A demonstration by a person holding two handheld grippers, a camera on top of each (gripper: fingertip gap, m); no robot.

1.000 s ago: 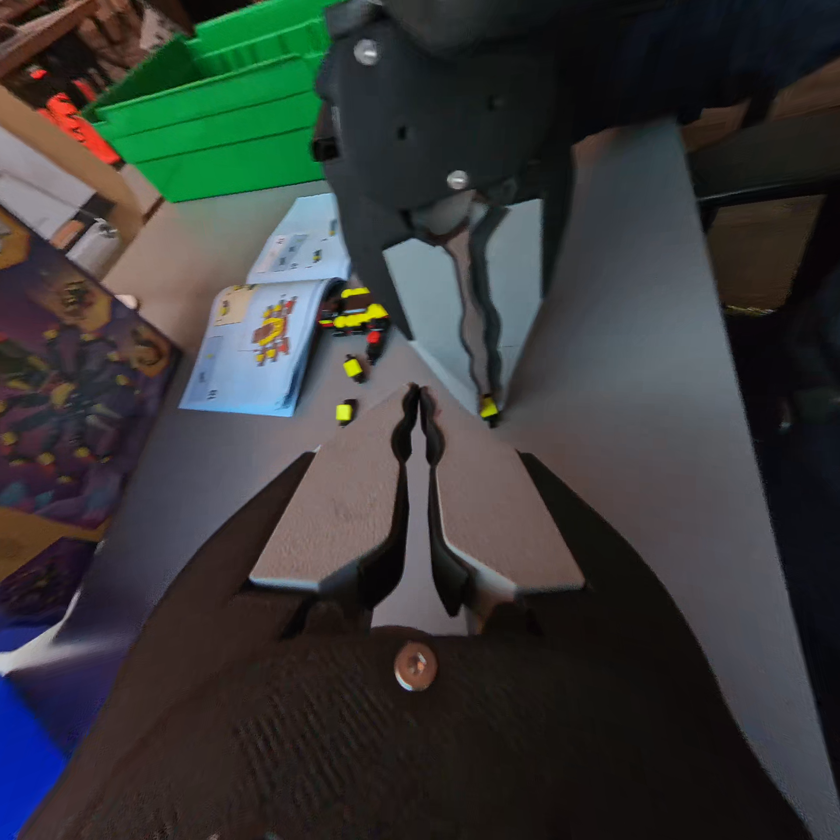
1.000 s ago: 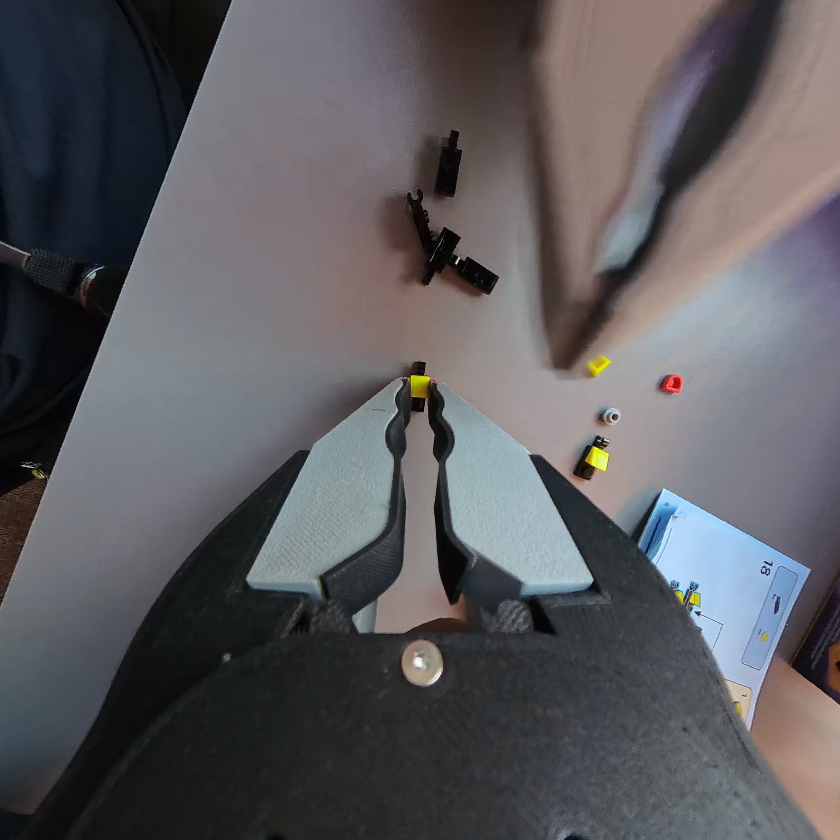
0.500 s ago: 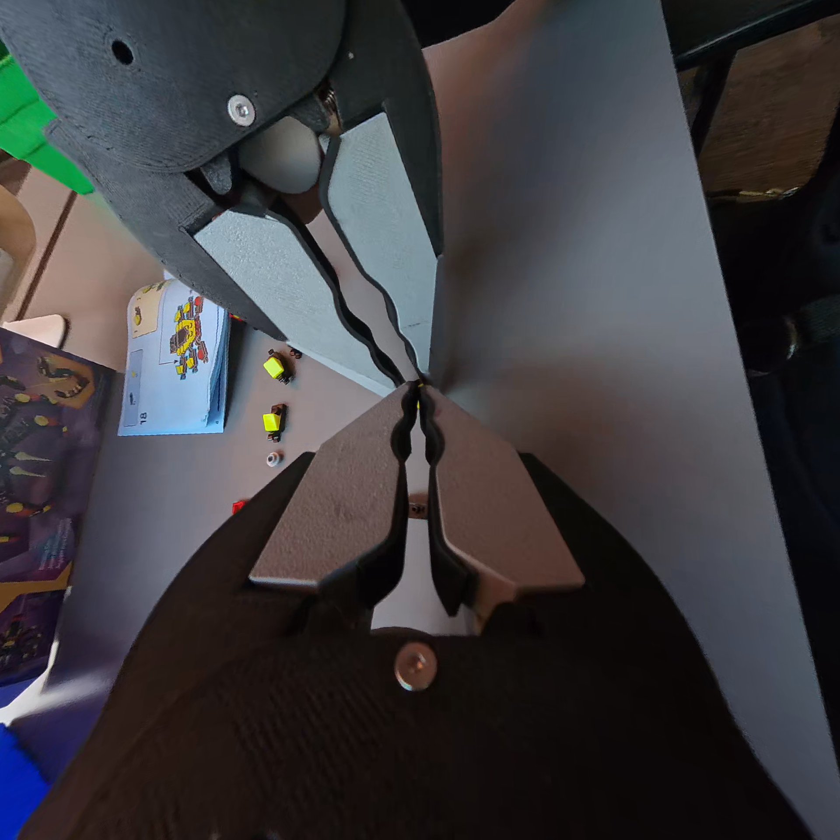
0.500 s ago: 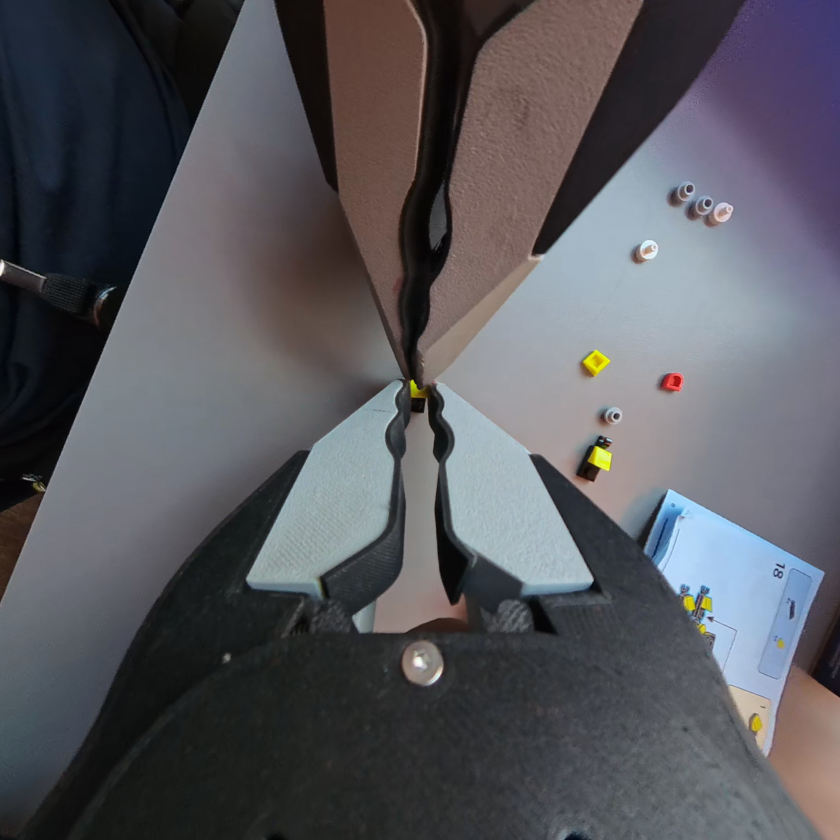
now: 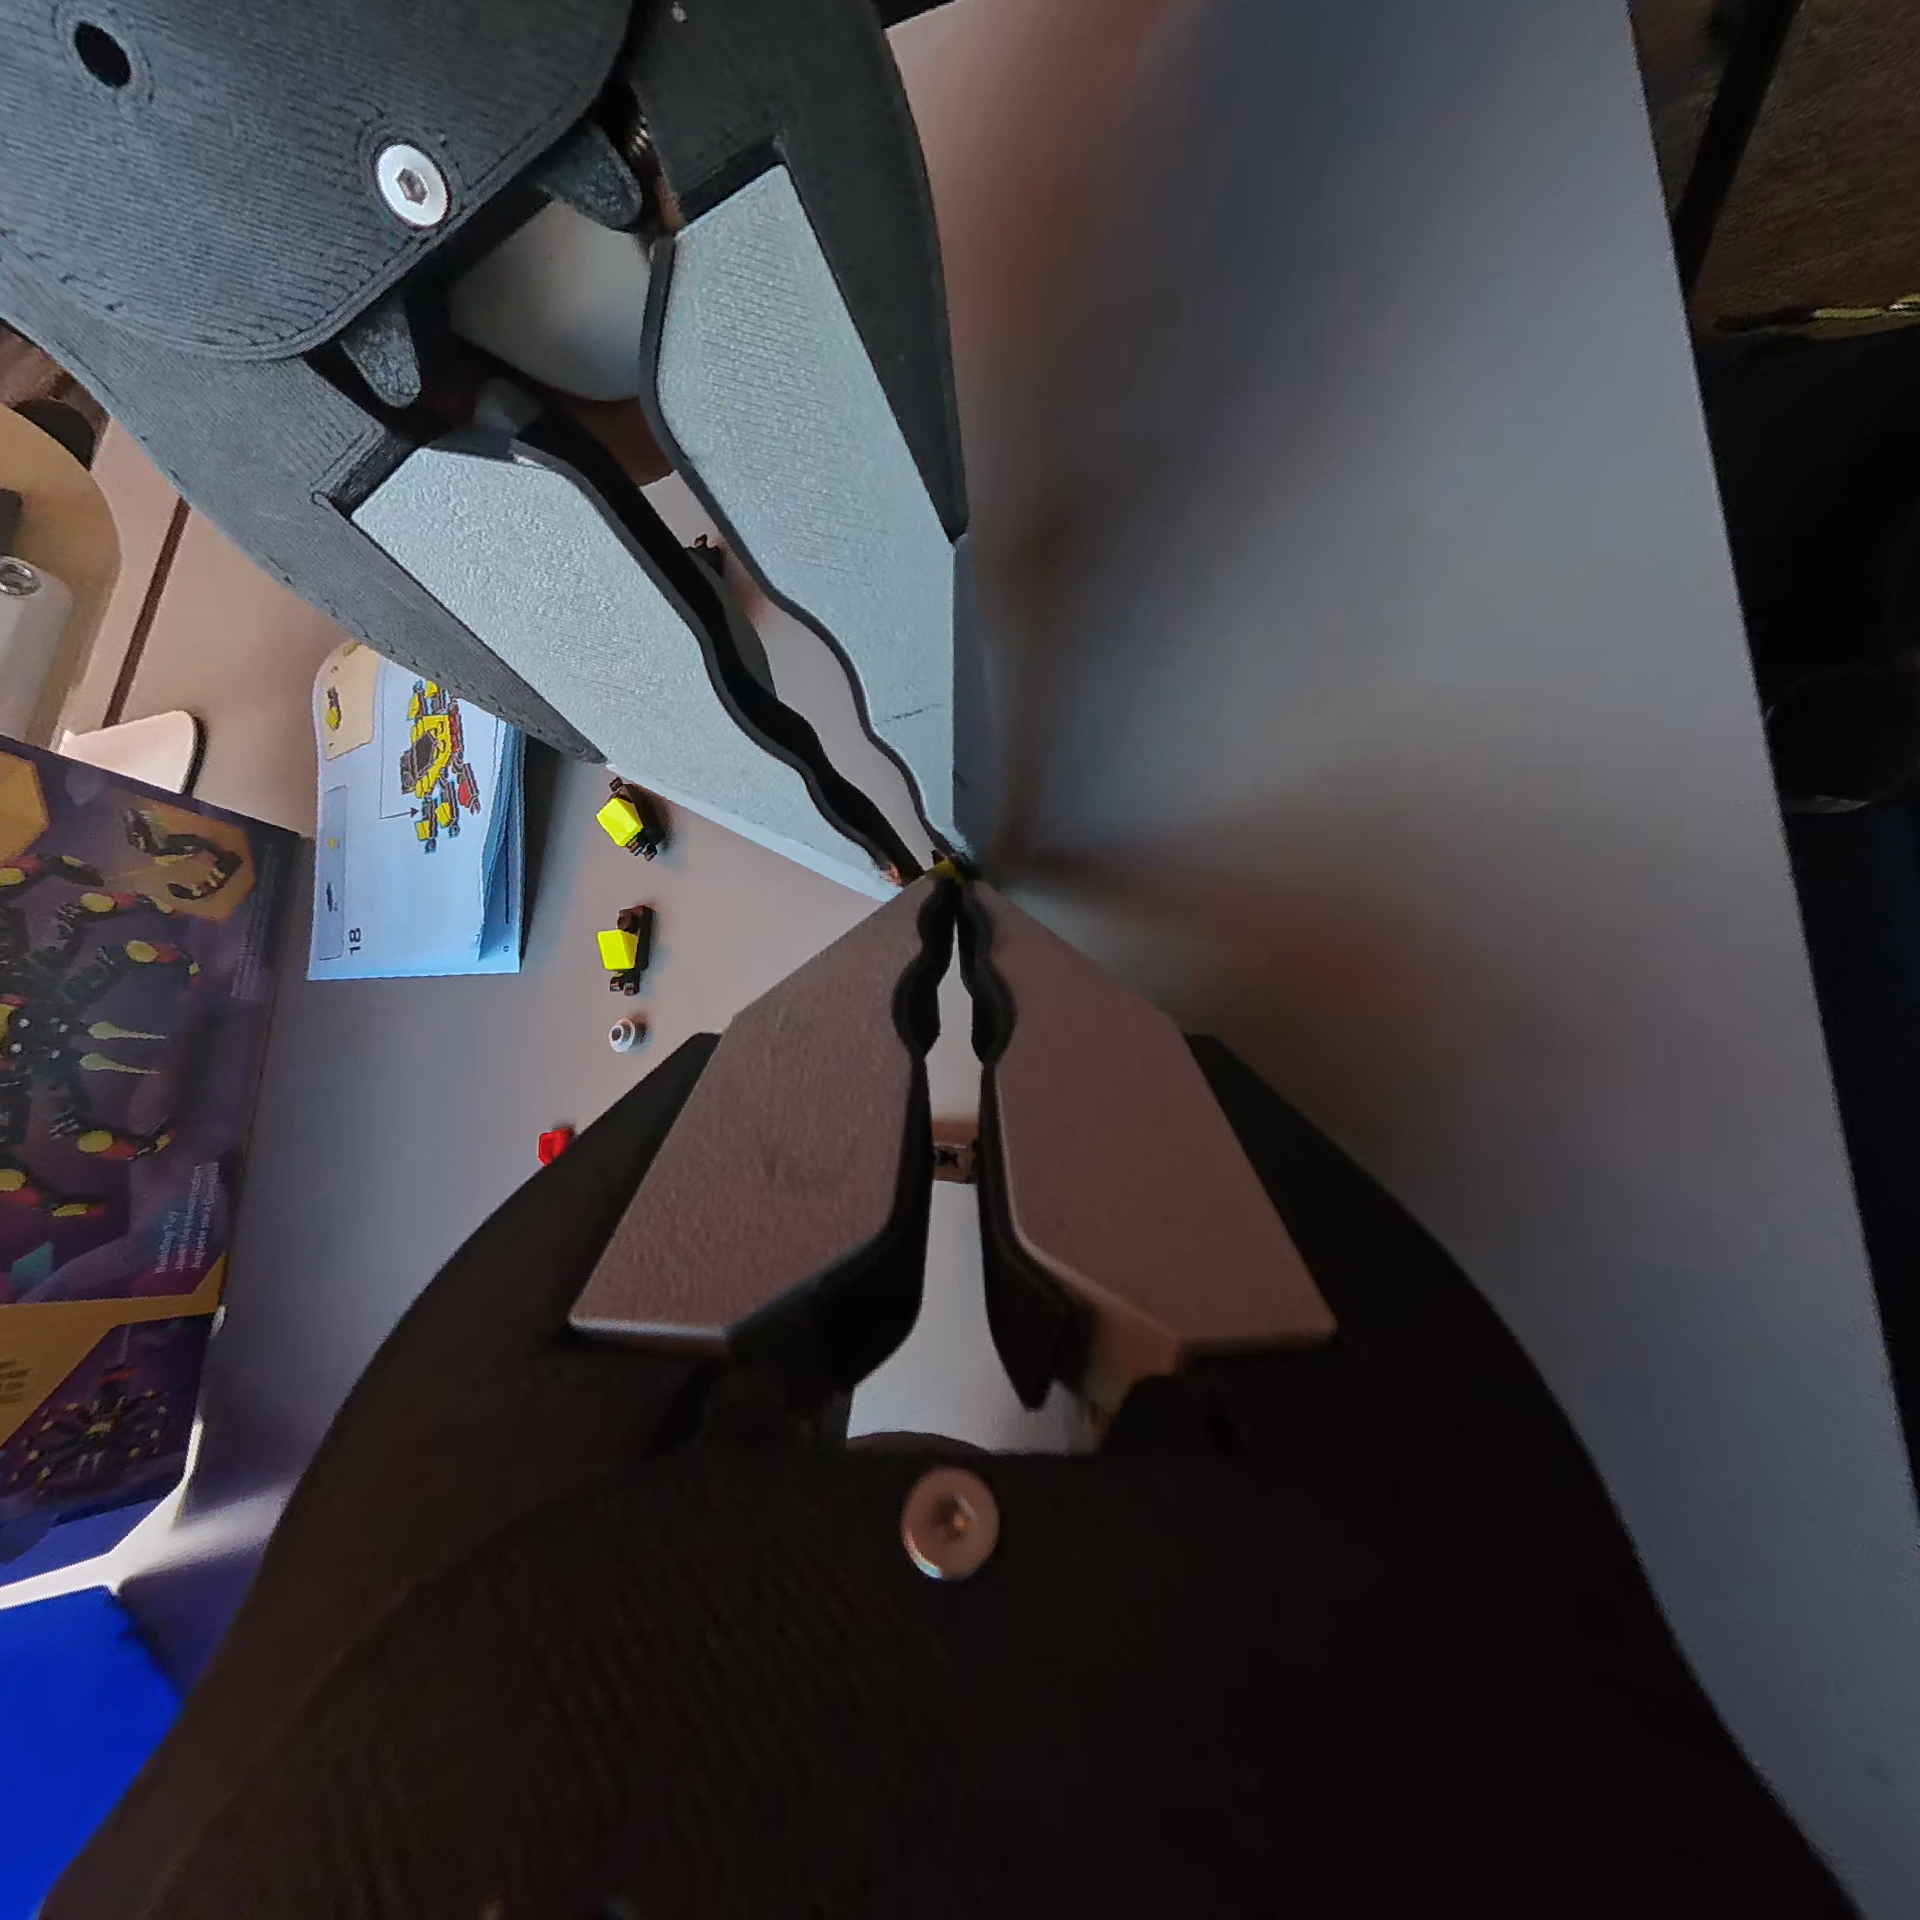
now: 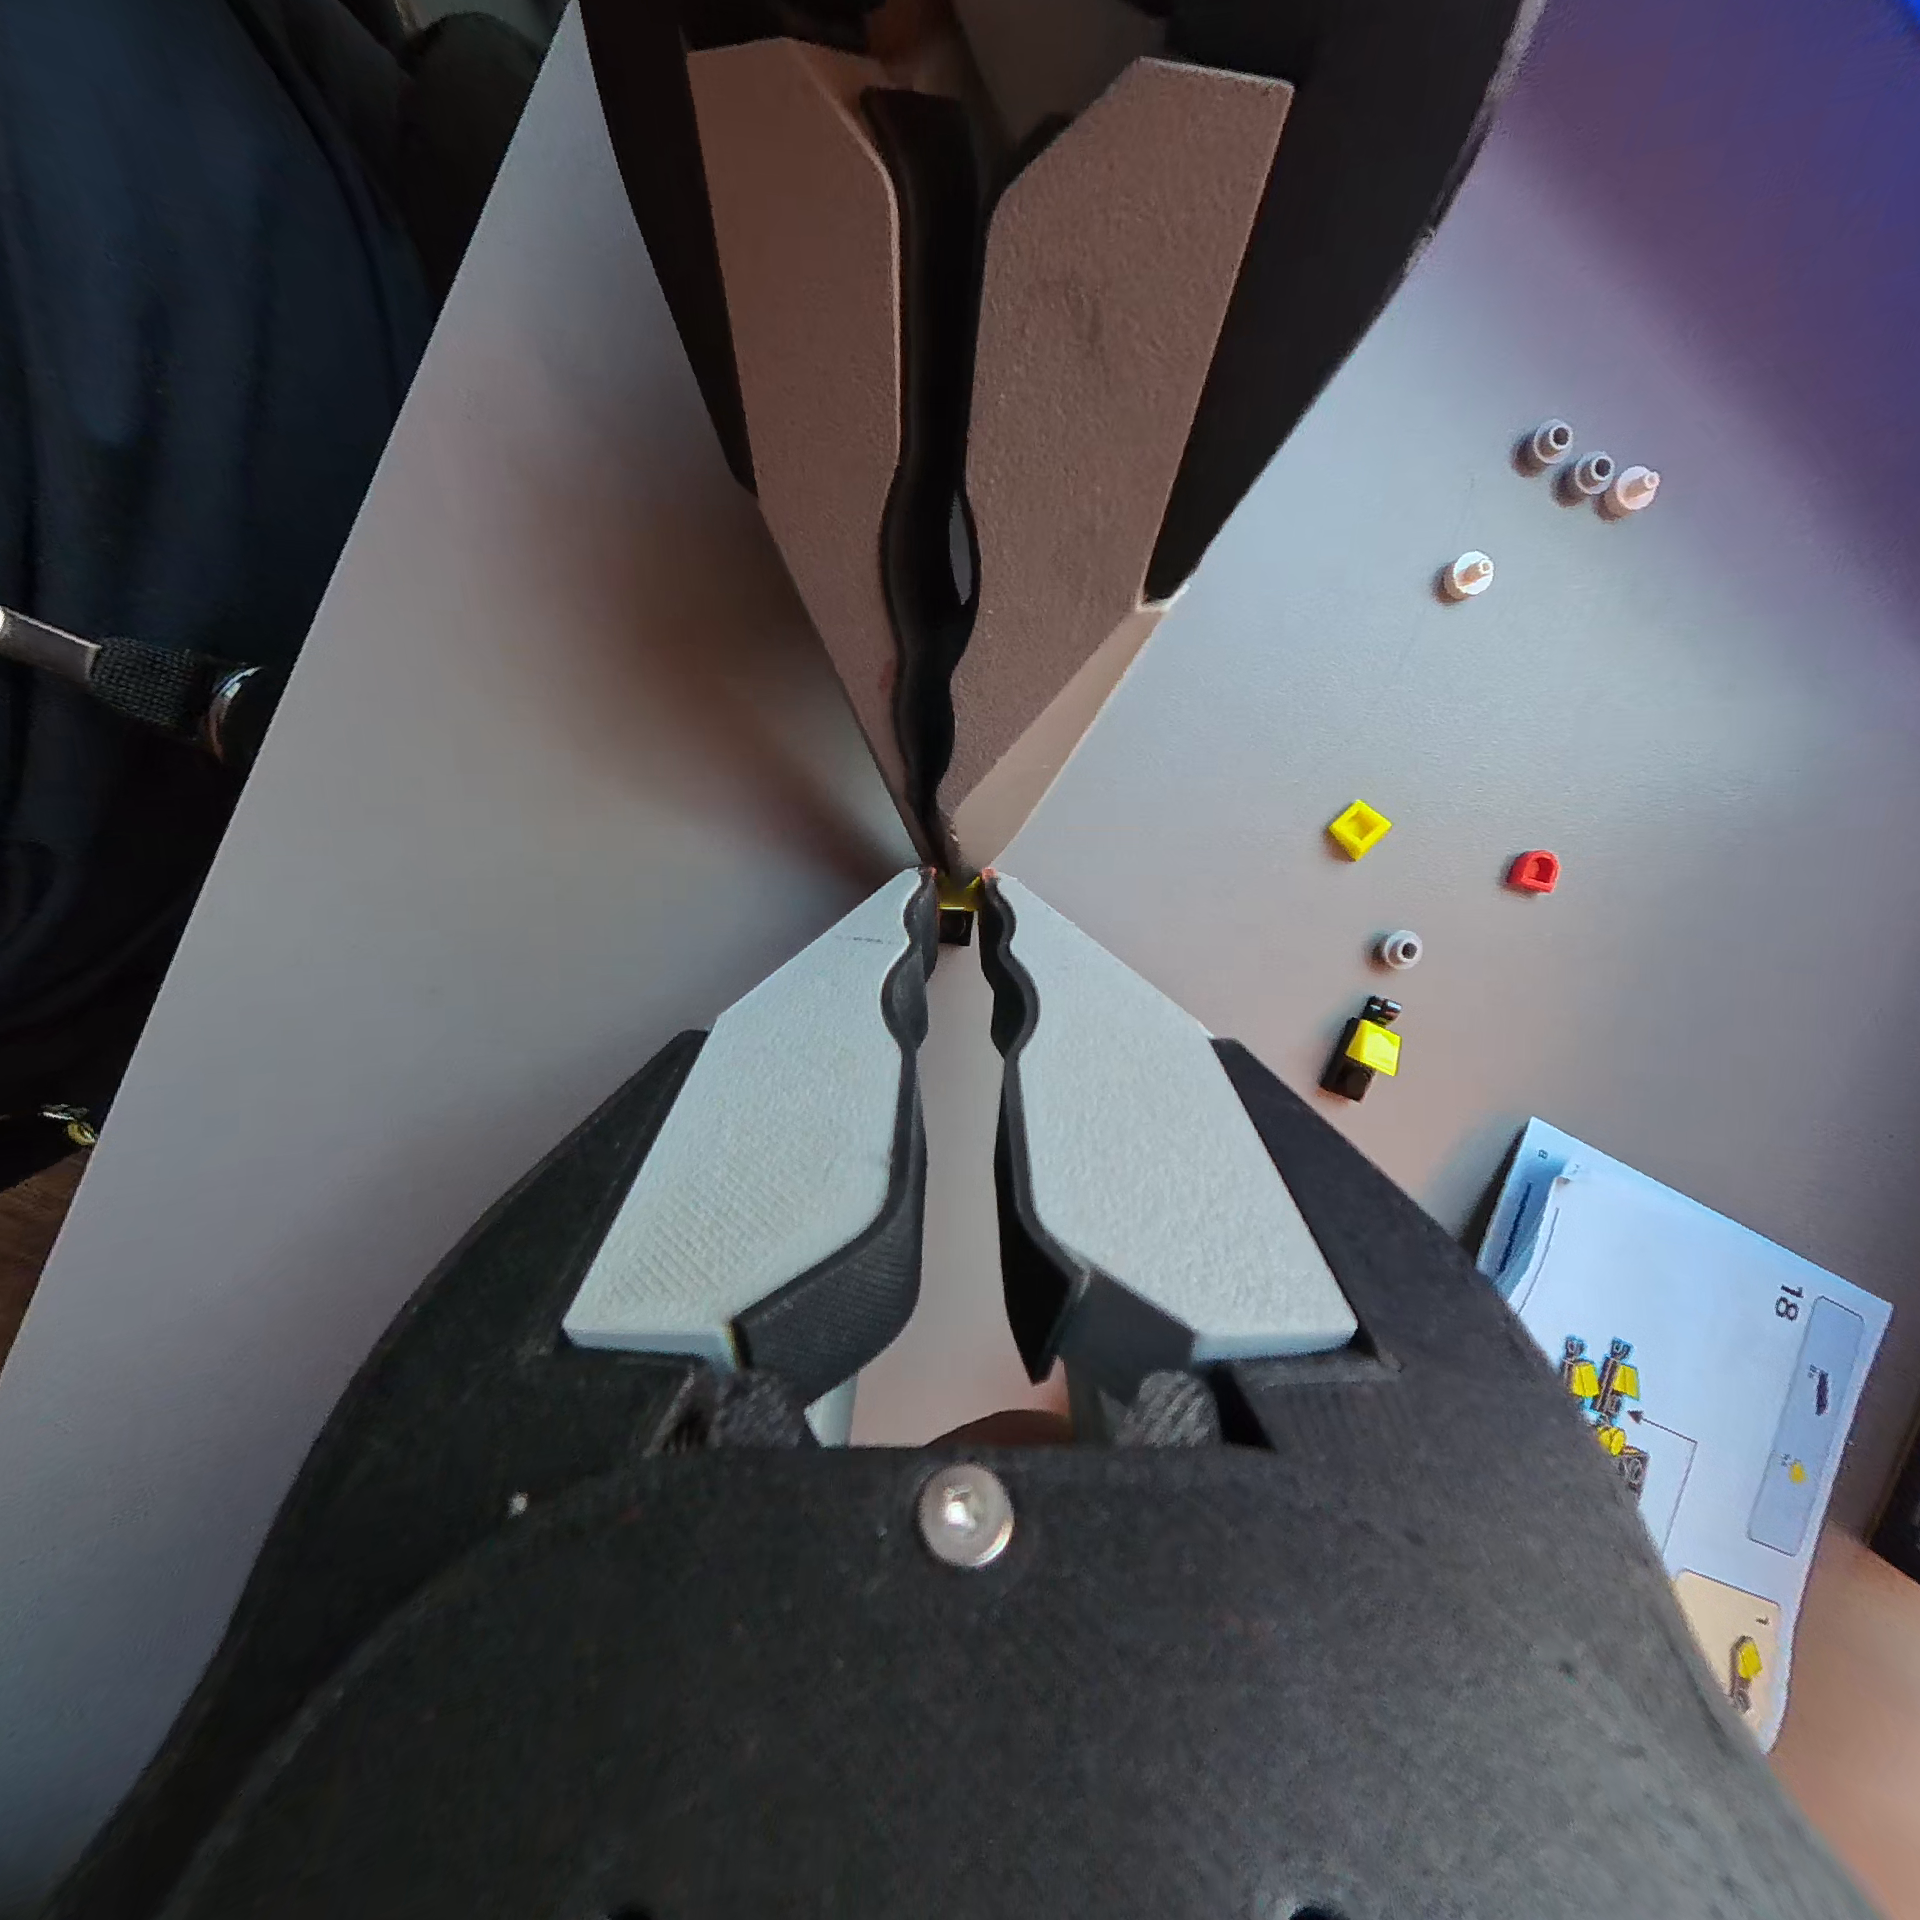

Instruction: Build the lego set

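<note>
Where the two grippers meet tip to tip above the table (image 6: 436, 935), a small yellow-and-black piece (image 6: 957, 906) sits pinched between the right gripper (image 6: 957, 896) fingertips, which are nearly closed around it. Opposite, the left gripper (image 5: 948, 906) has its tips closed together, touching the same piece; whether it grips it cannot be told. Loose parts lie well aside: a yellow tile (image 6: 1359, 828), a red piece (image 6: 1534, 871), grey studs (image 6: 1587, 474), and a booklet (image 5: 421, 831).

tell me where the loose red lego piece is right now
In the right wrist view the red piece lies on the grey table, right of the yellow square tile and above-right of the small grey stud, apart from both grippers.
</note>
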